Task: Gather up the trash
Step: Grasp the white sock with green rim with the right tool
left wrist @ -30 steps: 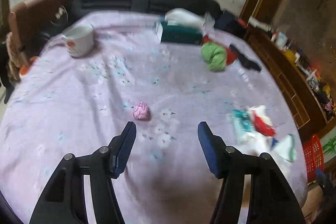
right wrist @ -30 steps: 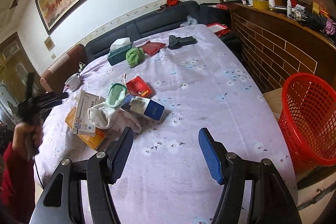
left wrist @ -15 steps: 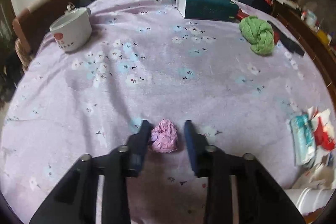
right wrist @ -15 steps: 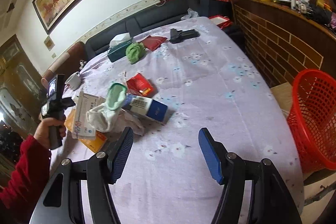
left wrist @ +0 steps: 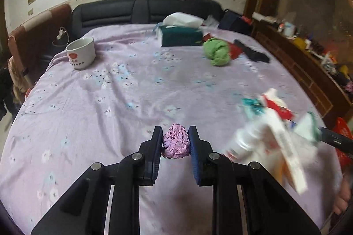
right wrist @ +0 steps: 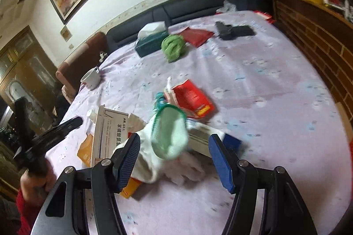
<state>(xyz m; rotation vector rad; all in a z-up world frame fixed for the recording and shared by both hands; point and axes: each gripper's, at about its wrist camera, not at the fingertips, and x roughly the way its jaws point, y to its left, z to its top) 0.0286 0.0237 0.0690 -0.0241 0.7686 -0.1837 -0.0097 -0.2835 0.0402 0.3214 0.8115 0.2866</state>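
Pink crumpled paper ball (left wrist: pixel 176 141) sits clamped between the left gripper (left wrist: pixel 175 142) pads, low centre of the left view, above the lilac tablecloth (left wrist: pixel 110 102). The right gripper (right wrist: pixel 174 160) gapes wide over a white sock (right wrist: pixel 163 146), lower centre.

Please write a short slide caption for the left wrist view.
Left gripper shut on a crumpled pink paper ball above the purple floral tablecloth.

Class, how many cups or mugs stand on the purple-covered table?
1. The white mug stands near the table's far left edge, apart from the tissue box. The litter pile might hide others.
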